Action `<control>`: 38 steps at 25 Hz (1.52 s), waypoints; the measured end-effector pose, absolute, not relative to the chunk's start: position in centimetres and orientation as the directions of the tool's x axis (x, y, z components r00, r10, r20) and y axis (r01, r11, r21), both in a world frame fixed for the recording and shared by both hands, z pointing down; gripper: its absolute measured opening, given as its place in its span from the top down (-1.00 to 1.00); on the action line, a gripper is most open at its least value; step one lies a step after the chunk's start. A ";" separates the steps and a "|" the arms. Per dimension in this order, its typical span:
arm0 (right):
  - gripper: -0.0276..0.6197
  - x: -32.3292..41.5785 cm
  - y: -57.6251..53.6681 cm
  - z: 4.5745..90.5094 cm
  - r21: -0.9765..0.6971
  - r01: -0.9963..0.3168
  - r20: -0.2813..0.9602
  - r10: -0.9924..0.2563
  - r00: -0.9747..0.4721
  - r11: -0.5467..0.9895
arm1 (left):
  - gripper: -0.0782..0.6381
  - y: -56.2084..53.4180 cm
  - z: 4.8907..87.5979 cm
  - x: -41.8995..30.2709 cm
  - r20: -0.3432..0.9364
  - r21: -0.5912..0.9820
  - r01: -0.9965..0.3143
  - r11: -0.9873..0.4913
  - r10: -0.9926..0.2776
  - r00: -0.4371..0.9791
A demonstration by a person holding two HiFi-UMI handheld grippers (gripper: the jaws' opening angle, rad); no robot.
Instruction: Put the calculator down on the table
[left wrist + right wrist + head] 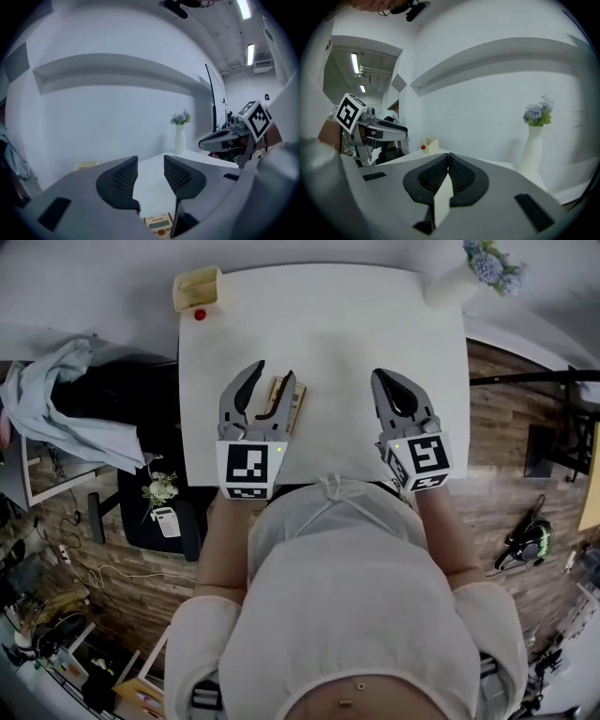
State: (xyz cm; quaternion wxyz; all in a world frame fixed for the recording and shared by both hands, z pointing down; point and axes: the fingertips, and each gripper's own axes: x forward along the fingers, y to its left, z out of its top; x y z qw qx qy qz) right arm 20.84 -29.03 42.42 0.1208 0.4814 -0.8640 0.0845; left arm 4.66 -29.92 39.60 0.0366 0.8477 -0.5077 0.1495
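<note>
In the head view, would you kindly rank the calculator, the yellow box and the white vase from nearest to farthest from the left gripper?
From the left gripper:
1. Calculator, on the table right beside its jaws.
2. Yellow box, far left corner.
3. White vase, far right corner.
</note>
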 end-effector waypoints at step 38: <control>0.91 21.7 -28.1 32.6 0.058 -0.825 0.068 -0.827 -0.558 0.562 | 0.73 -27.8 30.4 5.0 0.123 -0.119 -0.817 -0.564 -0.825 0.552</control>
